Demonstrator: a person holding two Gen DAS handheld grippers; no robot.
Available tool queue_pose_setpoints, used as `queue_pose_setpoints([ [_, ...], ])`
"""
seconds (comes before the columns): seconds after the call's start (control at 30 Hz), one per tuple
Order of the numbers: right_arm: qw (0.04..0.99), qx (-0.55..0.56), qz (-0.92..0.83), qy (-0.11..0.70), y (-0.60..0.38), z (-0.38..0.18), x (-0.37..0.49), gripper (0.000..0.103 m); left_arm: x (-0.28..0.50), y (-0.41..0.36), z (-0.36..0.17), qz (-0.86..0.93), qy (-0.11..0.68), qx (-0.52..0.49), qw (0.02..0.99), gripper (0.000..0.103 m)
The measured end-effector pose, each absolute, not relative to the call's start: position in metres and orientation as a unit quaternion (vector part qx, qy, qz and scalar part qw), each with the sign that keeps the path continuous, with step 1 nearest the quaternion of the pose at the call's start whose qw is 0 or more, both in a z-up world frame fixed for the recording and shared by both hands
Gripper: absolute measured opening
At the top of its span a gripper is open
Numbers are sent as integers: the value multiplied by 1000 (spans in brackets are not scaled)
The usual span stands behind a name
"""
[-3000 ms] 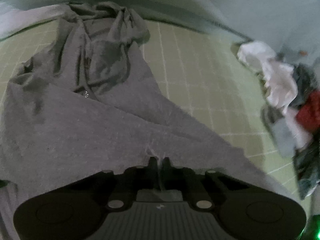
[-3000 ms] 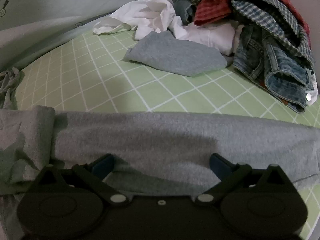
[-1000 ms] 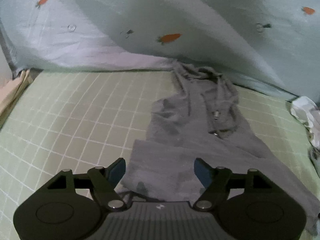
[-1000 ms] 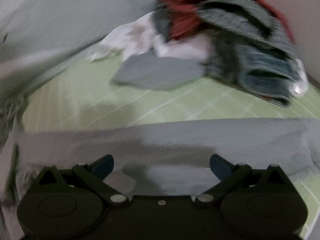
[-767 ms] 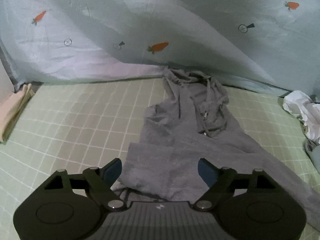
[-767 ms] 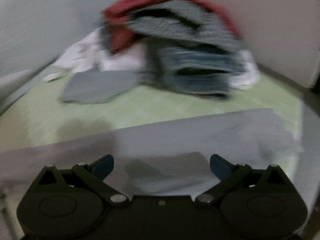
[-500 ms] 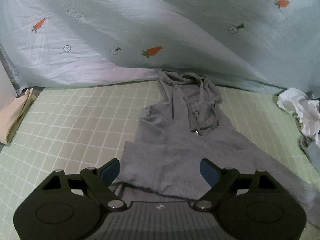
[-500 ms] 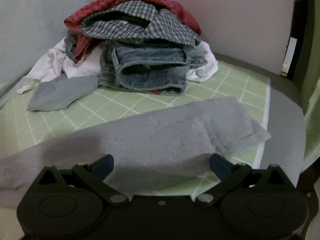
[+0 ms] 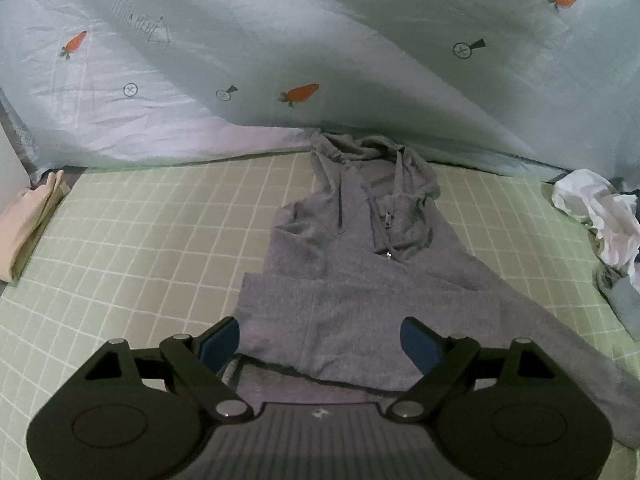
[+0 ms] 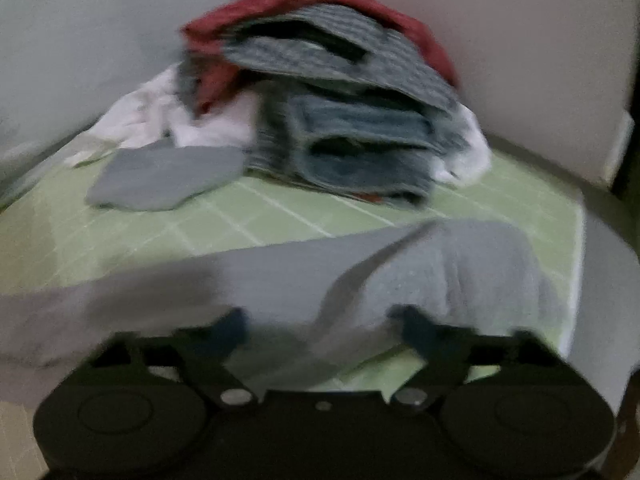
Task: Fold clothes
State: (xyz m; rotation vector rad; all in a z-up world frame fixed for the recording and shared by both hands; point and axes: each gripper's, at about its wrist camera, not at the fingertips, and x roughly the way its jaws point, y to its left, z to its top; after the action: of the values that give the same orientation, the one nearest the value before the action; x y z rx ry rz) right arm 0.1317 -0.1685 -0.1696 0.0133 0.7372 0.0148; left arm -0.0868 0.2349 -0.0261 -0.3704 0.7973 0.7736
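A grey zip hoodie (image 9: 340, 300) lies flat on the green checked sheet (image 9: 140, 240), hood toward the far wall and its lower part folded up. My left gripper (image 9: 320, 340) hovers open over that folded part, and nothing is pinched between its blue pads (image 9: 222, 338). The right wrist view is blurred. In it the hoodie's long grey sleeve (image 10: 460, 272) runs across the front, and its end puckers upward. My right gripper (image 10: 322, 326) is down on that sleeve, jaws closing with the cloth between them but still standing well apart.
A pile of unfolded clothes (image 10: 340, 120), red, checked, denim and white, sits behind the sleeve. The bed's edge (image 10: 600, 280) lies just right of the sleeve end. A pale blue carrot-print sheet (image 9: 280, 40) hangs at the back, and a beige folded cloth (image 9: 28, 224) lies far left.
The left gripper let go of the hoodie, drew back and up, then held still. The right gripper swung right along the sleeve to its end; its jaws have narrowed and the sleeve end has bunched.
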Motion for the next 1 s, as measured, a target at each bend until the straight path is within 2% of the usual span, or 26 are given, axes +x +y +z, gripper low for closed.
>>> queue_pose_setpoints([
  [0.03,934,-3,17,358,-164,-168,133,28,-87,236,-27,365,376,-175,833,88],
  [0.1,931,9,38,362,-160,-165,139,12,-90,239,-28,365,375,-178,833,88],
  [0.33,928,28,138,344,-109,-138,144,9,-97,256,-33,366,368,-204,830,88],
  [0.53,889,33,305,340,-9,-115,113,12,-103,266,-36,363,365,-215,830,88],
  [0.57,876,29,334,347,7,-116,104,14,-104,268,-36,363,365,-217,829,88],
  [0.6,863,22,360,354,21,-119,97,29,-105,270,-37,364,366,-219,828,88],
  [0.63,851,9,379,362,33,-123,90,61,-106,272,-37,365,366,-221,827,88],
  [0.7,849,-18,379,369,43,-127,82,86,-108,274,-37,365,367,-221,826,88],
  [0.77,851,-29,367,374,44,-129,78,87,-109,274,-36,365,370,-220,826,88],
  [0.83,859,-7,339,385,30,-126,86,98,-106,274,-38,363,375,-217,825,88],
  [1.0,894,26,258,366,-18,-117,95,102,-86,266,-44,334,397,-213,828,88],
])
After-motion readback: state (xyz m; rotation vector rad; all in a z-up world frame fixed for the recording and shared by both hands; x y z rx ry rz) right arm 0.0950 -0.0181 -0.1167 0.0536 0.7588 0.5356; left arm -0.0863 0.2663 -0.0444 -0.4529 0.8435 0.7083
